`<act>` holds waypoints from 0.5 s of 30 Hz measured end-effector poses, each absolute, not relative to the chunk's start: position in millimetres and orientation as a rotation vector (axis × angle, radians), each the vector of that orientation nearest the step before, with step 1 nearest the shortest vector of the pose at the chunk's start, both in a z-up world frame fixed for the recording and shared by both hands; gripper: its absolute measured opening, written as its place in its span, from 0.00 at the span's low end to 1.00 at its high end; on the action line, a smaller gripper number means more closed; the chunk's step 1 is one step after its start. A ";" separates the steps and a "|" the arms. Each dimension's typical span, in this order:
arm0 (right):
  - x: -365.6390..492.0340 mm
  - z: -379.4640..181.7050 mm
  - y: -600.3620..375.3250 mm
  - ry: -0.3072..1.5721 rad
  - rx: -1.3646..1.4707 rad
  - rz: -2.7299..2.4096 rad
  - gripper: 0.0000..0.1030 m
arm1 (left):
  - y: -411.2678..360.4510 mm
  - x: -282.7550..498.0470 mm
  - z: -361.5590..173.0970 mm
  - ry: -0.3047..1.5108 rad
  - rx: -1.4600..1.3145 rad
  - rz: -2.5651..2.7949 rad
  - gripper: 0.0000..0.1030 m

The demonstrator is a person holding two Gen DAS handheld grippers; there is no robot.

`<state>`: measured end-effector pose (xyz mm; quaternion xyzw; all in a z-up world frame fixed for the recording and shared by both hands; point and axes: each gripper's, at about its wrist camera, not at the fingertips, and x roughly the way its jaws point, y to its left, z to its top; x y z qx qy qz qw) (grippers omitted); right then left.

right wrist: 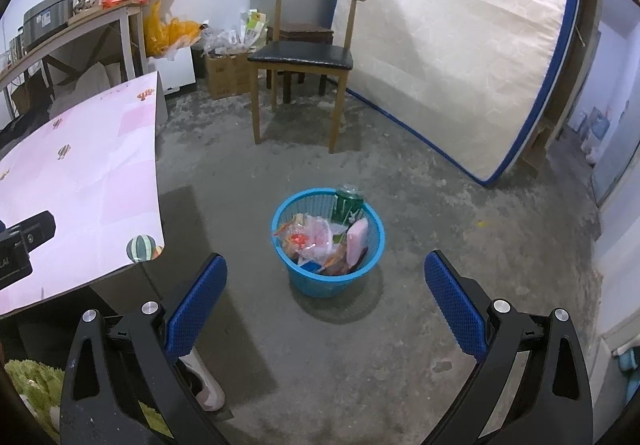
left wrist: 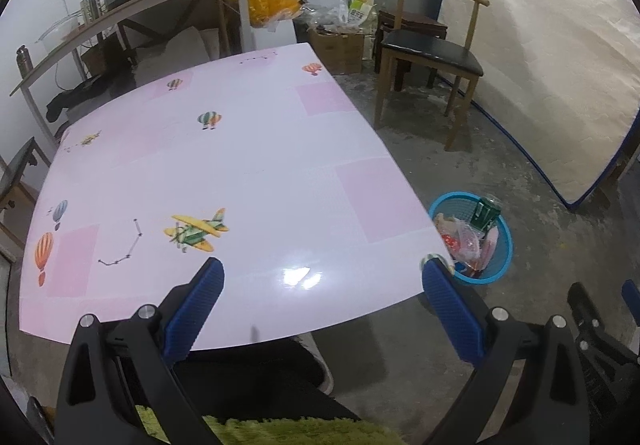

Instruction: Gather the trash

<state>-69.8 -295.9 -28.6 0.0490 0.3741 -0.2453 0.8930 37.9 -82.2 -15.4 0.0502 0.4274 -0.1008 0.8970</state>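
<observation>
A blue plastic basket [right wrist: 374,245] stands on the concrete floor to the right of the table, filled with wrappers, plastic bags, a pink sponge [right wrist: 357,237] and a green carton [right wrist: 347,205]. It also shows in the left wrist view [left wrist: 505,245]. My right gripper [right wrist: 325,269] is open and empty, held above the floor in front of the basket. My left gripper [left wrist: 322,273] is open and empty over the near edge of the pink table [left wrist: 240,173], whose top bears only printed planes and balloons.
A wooden chair [right wrist: 304,57] with a black seat stands behind the basket. A mattress [right wrist: 460,45] leans on the right wall. A shelf table [left wrist: 132,13] with a cooker and bags stands at the back left. Cardboard boxes [right wrist: 228,73] sit in the corner.
</observation>
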 end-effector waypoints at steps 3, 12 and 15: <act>-68.7 -27.6 -293.6 0.772 0.101 -0.496 0.92 | -73.1 38.5 -12.9 0.877 0.105 -0.183 0.95; -60.8 -25.2 -286.2 0.769 0.092 -0.455 0.92 | -43.1 43.4 -3.6 0.855 0.053 -0.090 0.95; -58.8 -24.1 -285.9 0.768 0.090 -0.453 0.92 | -41.1 44.2 -3.1 0.857 0.051 -0.085 0.95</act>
